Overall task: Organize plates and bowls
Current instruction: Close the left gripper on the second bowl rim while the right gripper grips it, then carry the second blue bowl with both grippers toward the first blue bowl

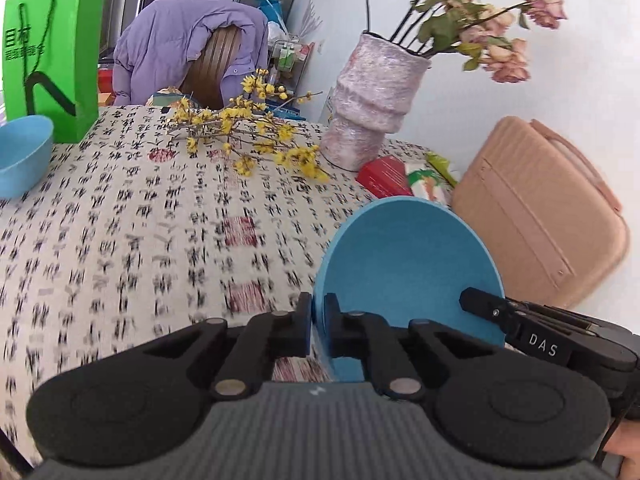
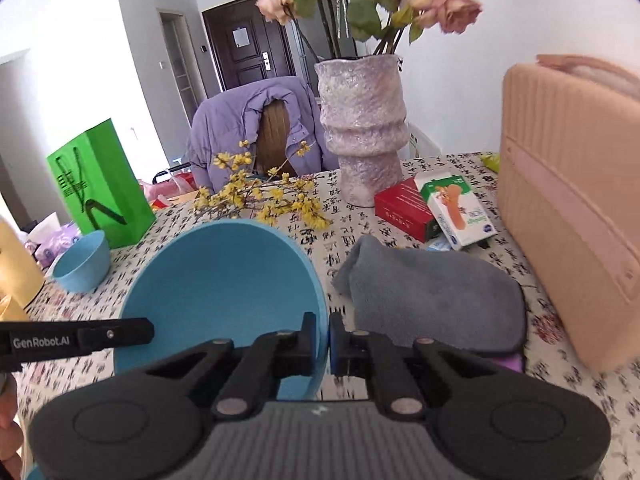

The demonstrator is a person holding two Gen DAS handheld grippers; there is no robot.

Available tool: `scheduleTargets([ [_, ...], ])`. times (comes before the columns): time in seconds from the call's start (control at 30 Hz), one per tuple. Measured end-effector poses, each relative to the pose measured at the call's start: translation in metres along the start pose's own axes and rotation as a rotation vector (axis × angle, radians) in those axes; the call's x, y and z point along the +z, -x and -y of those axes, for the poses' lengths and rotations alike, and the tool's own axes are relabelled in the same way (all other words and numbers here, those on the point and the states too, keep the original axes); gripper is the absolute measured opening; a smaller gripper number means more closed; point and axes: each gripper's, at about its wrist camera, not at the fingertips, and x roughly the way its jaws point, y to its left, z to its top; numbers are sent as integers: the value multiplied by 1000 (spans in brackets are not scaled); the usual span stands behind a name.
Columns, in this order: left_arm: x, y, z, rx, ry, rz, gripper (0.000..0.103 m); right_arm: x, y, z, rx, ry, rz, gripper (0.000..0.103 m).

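Both grippers (image 1: 317, 320) (image 2: 323, 334) pinch blue bowl (image 1: 404, 264); only R view shows grey cloth (image 2: 432, 292).

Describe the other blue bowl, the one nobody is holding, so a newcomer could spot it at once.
Start at the tall green paper bag standing on the calligraphy-print tablecloth. Right at its base sits the small blue bowl, upright and open side up. Unlike the larger blue bowl pinched at its rim by both tongs, it rests free on the cloth.

Home: jacket-draped chair (image 2: 276, 128), flower vase (image 2: 362, 128)
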Motion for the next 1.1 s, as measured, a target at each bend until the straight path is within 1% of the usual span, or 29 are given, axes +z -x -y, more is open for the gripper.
scheduleTargets([
  [0.1, -31, 26, 12, -1, -1, 10, 6, -23, 35, 2, 3, 7, 0, 6],
  [0.27, -85, 70, 26, -10, 26, 38, 6, -65, 90, 3, 2, 3, 10, 6],
  [0.43, -118, 100, 28, -26, 35, 38, 7, -98, 128, 0, 7, 5, 0, 6],
  [0.6, -125, 123, 18, -35, 44, 57, 7, -110, 151, -14, 8, 19, 10, 6],
  [0.77, -120, 156, -17, -18, 72, 105, 7, -105, 161, -47, 57, 42, 30, 6],
  [0.83, -118, 167, -34, 1, 86, 118, 7, -101, 159, -66, 82, 60, 35, 6],
  [0.93, -117, 176, -60, 35, 115, 116, 7, -98, 151, -96, 119, 92, 31, 7],
  [1.1, -121, 182, -99, 68, 148, 97, 7, -101, 129, -137, 170, 118, -12, 7],
])
